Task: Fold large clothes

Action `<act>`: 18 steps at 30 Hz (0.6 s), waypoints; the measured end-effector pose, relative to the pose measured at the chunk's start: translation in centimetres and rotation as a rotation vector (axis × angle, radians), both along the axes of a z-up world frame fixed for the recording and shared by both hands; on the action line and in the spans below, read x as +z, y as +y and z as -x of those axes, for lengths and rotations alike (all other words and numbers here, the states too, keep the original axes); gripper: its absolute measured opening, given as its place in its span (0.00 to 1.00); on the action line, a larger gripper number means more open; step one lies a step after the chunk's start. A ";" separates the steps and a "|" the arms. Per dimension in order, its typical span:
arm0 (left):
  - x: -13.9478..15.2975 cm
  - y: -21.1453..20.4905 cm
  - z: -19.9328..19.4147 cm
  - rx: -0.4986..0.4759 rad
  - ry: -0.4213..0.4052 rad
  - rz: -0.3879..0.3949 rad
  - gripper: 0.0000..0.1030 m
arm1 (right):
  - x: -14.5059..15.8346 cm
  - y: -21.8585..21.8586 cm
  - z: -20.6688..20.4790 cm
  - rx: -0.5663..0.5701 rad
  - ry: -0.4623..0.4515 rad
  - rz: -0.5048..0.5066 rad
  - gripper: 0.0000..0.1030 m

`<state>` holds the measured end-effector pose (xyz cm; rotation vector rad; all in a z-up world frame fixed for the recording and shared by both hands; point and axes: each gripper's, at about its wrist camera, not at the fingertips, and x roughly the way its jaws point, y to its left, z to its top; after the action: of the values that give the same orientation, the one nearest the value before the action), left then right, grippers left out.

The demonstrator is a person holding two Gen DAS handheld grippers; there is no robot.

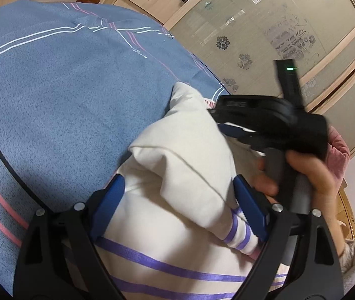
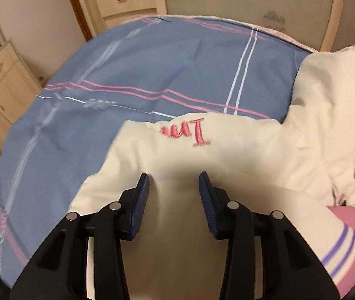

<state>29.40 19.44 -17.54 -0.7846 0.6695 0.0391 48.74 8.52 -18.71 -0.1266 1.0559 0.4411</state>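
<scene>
The right gripper has its jaws part-spread with cream cloth bunched between the blue pads; whether they truly pinch it I cannot tell. The left gripper stands wide, straddling a folded hump without squeezing. To fold well, I judge the right should take a firm bite of one layer near the edge and carry it flat toward twelve o'clock while the left pins the stack. The garment is cream (pink embroidered lettering, purple-striped ribbed cuffs at four o'clock), rumpled, lying on the blue bedsheet.
</scene>
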 end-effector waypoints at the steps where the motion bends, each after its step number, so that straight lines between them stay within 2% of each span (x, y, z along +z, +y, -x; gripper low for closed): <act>1: 0.0 0.0 0.0 0.000 0.001 -0.002 0.87 | -0.1 0.1 -0.2 -0.004 -0.001 -0.002 0.41; 3: 0.0 0.2 0.1 0.000 0.000 0.000 0.87 | 0.8 -0.4 -0.3 -0.012 -0.011 -0.050 0.41; 5: 0.0 0.1 0.1 0.000 0.000 -0.001 0.87 | 2.6 -2.0 0.6 -0.021 -0.056 -0.153 0.41; 9: 0.0 0.1 0.1 0.000 0.000 0.000 0.87 | 5.1 -7.5 3.0 -0.133 -0.157 -0.278 0.42; 11: 0.0 0.1 0.1 0.000 0.001 -0.001 0.87 | 5.5 -11.2 4.0 -0.207 -0.204 -0.316 0.50; 12: 0.0 0.1 0.1 0.000 0.001 -0.001 0.87 | 5.2 -12.3 4.1 -0.230 -0.213 -0.319 0.62; 13: 0.0 0.2 0.1 0.000 0.002 -0.003 0.87 | 4.2 -13.5 4.0 -0.245 -0.205 -0.313 0.67; 16: -0.1 0.2 0.1 -0.003 0.001 -0.006 0.87 | -0.2 -14.9 2.6 -0.187 -0.118 -0.243 0.67; 18: -0.2 0.2 0.1 -0.004 0.001 -0.005 0.87 | -0.2 -16.2 2.8 -0.161 -0.096 -0.307 0.67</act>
<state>29.34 19.63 -17.70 -0.7785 0.6715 0.0379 45.92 -7.66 -18.87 0.2074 0.8853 0.4418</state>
